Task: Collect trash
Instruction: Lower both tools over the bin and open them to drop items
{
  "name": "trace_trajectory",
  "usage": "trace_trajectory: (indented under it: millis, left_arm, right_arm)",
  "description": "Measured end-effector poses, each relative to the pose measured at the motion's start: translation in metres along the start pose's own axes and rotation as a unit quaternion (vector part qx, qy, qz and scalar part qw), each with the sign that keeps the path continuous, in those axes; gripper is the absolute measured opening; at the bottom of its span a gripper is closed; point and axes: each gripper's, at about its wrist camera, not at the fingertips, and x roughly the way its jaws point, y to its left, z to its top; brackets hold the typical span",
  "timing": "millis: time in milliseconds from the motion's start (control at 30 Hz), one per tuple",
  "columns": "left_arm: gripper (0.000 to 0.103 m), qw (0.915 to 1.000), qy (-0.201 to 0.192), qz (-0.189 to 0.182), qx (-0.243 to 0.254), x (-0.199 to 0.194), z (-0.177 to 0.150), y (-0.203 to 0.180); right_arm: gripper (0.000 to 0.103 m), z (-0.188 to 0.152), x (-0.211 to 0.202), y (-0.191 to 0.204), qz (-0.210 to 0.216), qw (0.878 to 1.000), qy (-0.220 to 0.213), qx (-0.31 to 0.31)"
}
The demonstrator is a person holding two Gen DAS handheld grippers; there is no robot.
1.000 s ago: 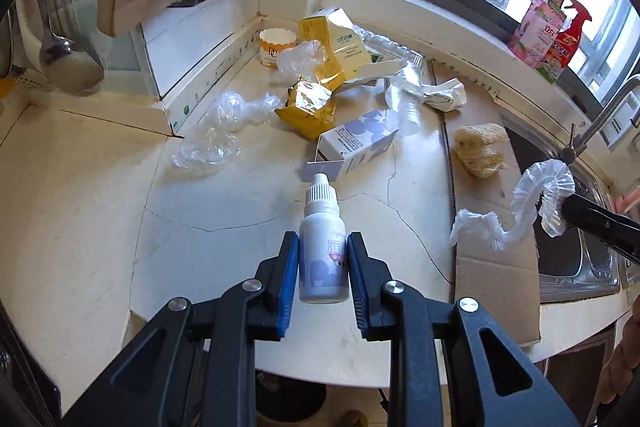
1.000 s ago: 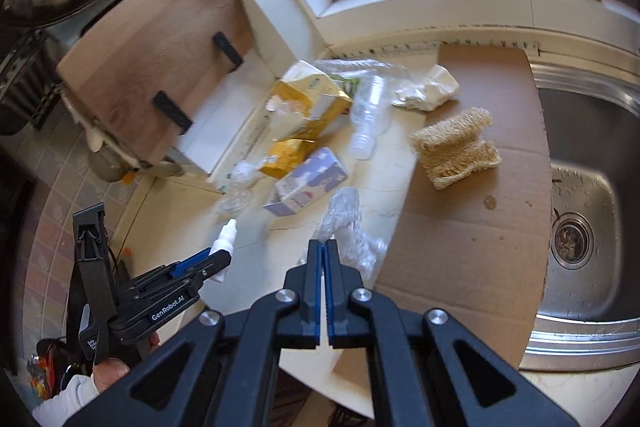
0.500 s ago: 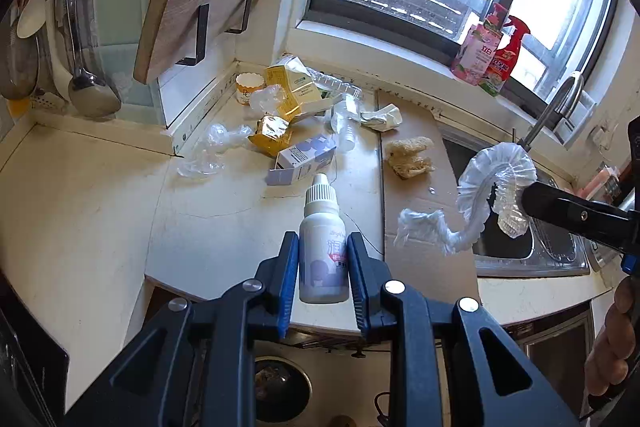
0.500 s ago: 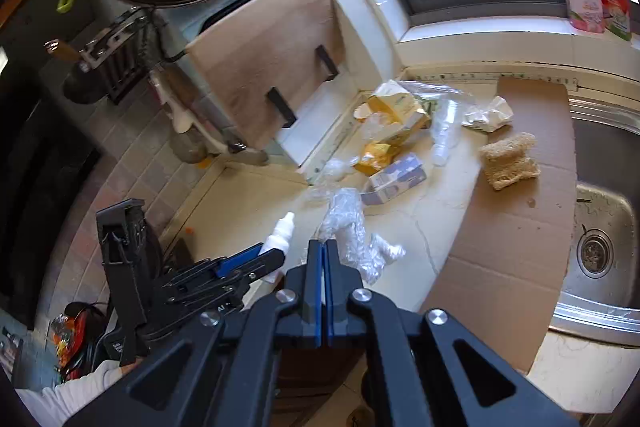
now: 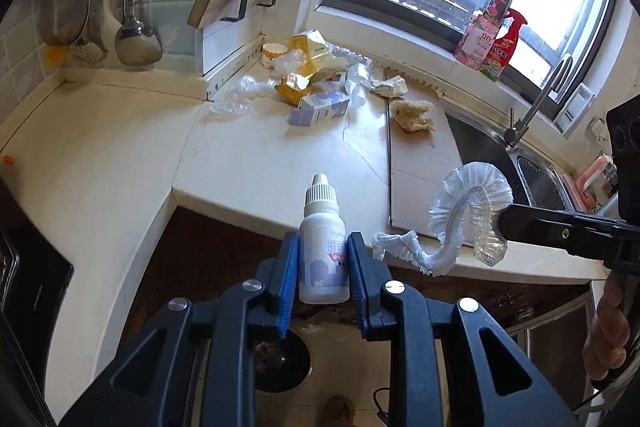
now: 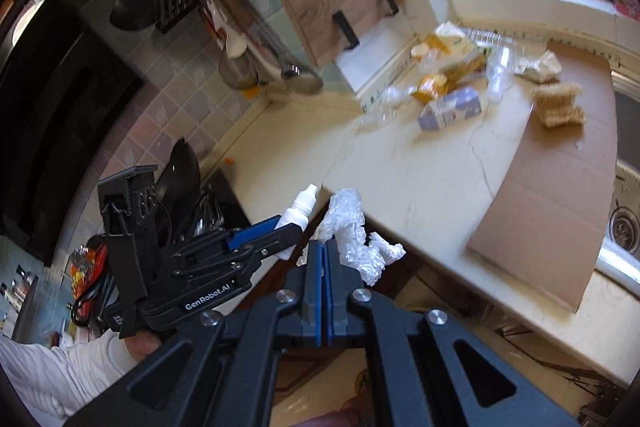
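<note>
Blue-padded left tongs (image 5: 323, 267) are clenched on a small white dropper bottle (image 5: 323, 247), which is held upright by its body with the ribbed cap pointing away from the camera. The right tongs (image 6: 322, 263) are closed fully, and a crumpled clear plastic cover with a frilled elastic edge (image 5: 460, 227) is pinched between their pads; it hangs loose from the tips in a curl.

Compared with one second ago, both tongs have been drawn back from the counter (image 5: 248, 163). Earlier the bottle was seen over the pale stone top; now it is seen past the front edge, above the dark cabinet front. A round dark bin opening (image 5: 282, 363) is visible on the floor directly under the left tongs. It is judged that both pieces are being carried to this bin and that the release is the next step.

More trash is left at the back corner of the counter: a lilac and white carton (image 5: 320, 111), a yellow crushed carton (image 5: 312, 57), a gold foil wrapper (image 5: 294, 87), clear plastic film (image 5: 240, 95), a clear plastic bottle (image 5: 356, 83), a paper cup (image 5: 274, 53) and a crumpled tissue (image 5: 390, 87). A loofah sponge (image 5: 412, 111) lies on a cardboard sheet (image 5: 420, 163) beside the sink (image 5: 536, 183). Further trips will therefore be needed.
</note>
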Motion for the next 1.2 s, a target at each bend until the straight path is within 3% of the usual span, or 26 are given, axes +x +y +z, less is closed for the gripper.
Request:
trace_trajectory:
  millis: [200, 467, 967, 1033, 1133, 1200]
  left_arm:
    - [0.023, 0.9982, 0.048, 0.006, -0.035, 0.032, -0.059, 0.013]
    - [0.023, 0.989, 0.102, 0.033, -0.102, 0.102, -0.142, 0.054]
    - [0.023, 0.9697, 0.205, 0.04, -0.126, 0.29, -0.308, 0.141]
    - [0.027, 0.9677, 0.22, 0.037, -0.118, 0.309, -0.322, 0.146]
    - [0.046, 0.9664, 0.234, 0.037, -0.1, 0.329, -0.342, 0.157]
    - [0.059, 0.9663, 0.237, 0.047, -0.088, 0.34, -0.353, 0.16]
  right_arm:
    - [0.001, -0.044, 0.054, -0.011, -0.017, 0.998, 0.058, -0.011]
    - [0.001, -0.109, 0.145, -0.043, -0.045, 0.991, 0.124, -0.017]
    - [0.001, -0.245, 0.344, -0.155, -0.086, 0.973, 0.208, 0.044]
    - [0.003, -0.261, 0.364, -0.169, -0.095, 0.97, 0.219, 0.055]
    - [0.004, -0.28, 0.387, -0.188, -0.104, 0.965, 0.234, 0.064]
    - [0.015, -0.289, 0.402, -0.195, -0.119, 0.959, 0.249, 0.064]
